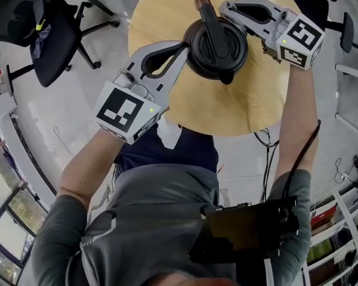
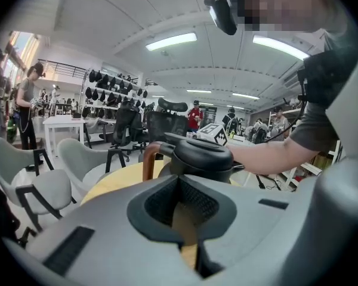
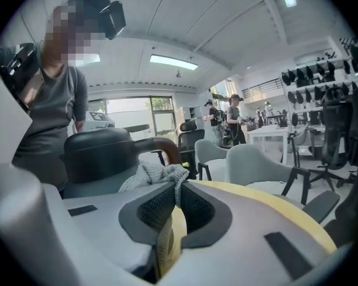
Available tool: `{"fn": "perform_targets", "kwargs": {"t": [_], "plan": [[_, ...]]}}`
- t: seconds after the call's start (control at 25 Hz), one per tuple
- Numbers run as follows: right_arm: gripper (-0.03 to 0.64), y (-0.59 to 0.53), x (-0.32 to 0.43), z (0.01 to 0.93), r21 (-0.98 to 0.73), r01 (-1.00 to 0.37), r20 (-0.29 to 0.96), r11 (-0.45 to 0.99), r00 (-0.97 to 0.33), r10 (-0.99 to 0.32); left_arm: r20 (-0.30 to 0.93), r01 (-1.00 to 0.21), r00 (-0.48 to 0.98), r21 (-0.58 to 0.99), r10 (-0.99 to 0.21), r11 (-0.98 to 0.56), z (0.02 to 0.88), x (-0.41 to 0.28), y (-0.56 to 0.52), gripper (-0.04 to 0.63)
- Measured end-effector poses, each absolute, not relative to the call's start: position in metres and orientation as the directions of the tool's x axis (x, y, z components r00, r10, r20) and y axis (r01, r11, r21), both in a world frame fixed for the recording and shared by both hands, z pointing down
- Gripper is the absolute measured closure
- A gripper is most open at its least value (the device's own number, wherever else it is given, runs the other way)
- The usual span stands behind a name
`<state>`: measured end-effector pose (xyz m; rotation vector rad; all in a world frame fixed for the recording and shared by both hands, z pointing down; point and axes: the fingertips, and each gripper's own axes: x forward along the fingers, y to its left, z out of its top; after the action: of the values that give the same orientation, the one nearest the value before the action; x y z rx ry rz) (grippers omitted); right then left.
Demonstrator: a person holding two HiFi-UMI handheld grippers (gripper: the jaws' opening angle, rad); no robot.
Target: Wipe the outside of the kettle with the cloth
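Note:
A black kettle (image 1: 215,46) with a brown-tipped handle stands on the round wooden table (image 1: 238,106). My left gripper (image 1: 182,47) is shut with nothing between its fingers, its tips close against the kettle's left side. Seen from the left gripper view, the kettle (image 2: 197,154) rises just beyond the left gripper (image 2: 180,180). My right gripper (image 1: 225,8) comes in from the far right, beside the handle. It is shut on a grey knitted cloth (image 3: 152,176), which bunches out of the right gripper (image 3: 174,186) against the kettle (image 3: 98,151). The cloth is hidden in the head view.
A black office chair (image 1: 53,34) stands left of the table, and grey chairs (image 2: 24,177) (image 3: 256,159) surround it. A cable (image 1: 265,142) hangs off the near table edge. White shelving (image 1: 346,219) lines the right. People stand in the background (image 2: 30,100).

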<state>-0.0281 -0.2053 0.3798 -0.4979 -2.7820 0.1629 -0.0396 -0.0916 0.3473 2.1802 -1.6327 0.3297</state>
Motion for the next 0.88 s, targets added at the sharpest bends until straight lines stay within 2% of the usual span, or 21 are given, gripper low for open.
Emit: {"fn": "perform_targets", "kwargs": {"t": [0.2,0.52,0.72,0.88], "plan": [[0.574,-0.198,-0.046,0.383,-0.181,0.435,0.306,0.882,-0.827,0.471,0.423,-0.959,0.277,0.174,-0.863,-0.223,0.35,-0.039,-0.091,0.588],[0.574,-0.193,-0.061,0.379,-0.184,0.474,0.312,0.861,-0.802,0.508,0.417,-0.959,0.274,0.187,-0.867,-0.213,0.346,-0.044,-0.091,0.588],[0.574,-0.2,-0.055,0.376,-0.178,0.437,0.287,0.882,-0.834,0.471,0.426,-0.959,0.277,0.177,-0.861,-0.221,0.346,-0.044,-0.09,0.588],[0.574,-0.224,-0.046,0.372,-0.22,0.313,0.239,0.924,-0.901,0.362,0.425,-0.954,0.298,0.167,-0.855,-0.249,0.347,-0.04,-0.09,0.588]]}}
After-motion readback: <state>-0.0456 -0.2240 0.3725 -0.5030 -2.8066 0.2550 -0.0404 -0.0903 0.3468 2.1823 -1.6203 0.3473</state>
